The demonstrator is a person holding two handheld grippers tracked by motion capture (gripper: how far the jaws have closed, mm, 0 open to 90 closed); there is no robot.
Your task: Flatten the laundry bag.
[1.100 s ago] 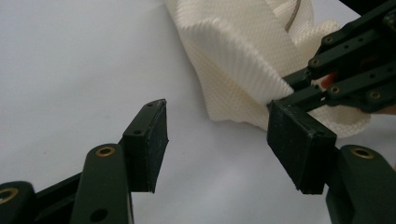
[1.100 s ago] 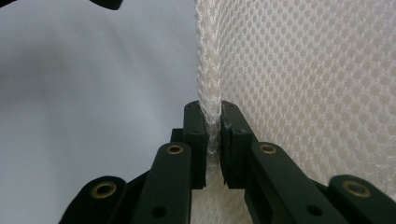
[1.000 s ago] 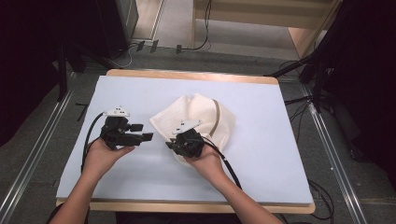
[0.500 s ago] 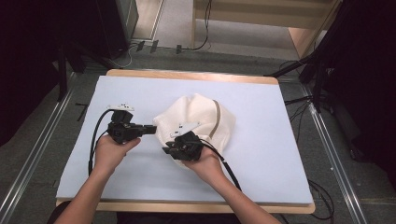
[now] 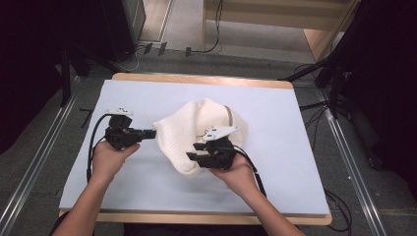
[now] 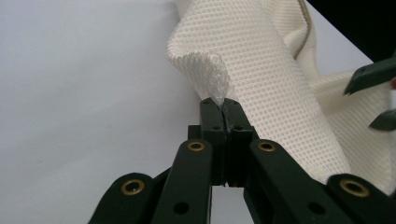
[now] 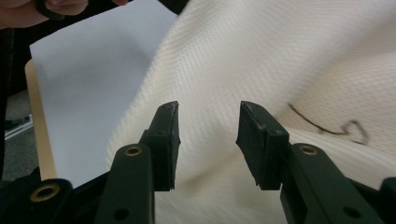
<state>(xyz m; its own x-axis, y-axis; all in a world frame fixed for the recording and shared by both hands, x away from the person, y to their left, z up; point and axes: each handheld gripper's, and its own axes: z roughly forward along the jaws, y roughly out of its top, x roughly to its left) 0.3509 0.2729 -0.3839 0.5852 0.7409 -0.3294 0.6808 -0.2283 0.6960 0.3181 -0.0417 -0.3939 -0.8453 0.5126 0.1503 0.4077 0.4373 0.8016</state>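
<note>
Cream cloth (image 5: 196, 130) heaped mid-table; bare white sheet (image 5: 275, 123) all around gives passage.

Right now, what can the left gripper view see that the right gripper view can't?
The left gripper view has the left gripper pinched shut on a corner of the cloth, with the mesh holes sharp, and the tips of the right gripper at the edge. The right gripper view has that gripper's jaws open, having just been opening, with nothing between them, plus a dark squiggle on the cloth and a hand in the top corner. Both have the cream cloth and the pale table.
</note>
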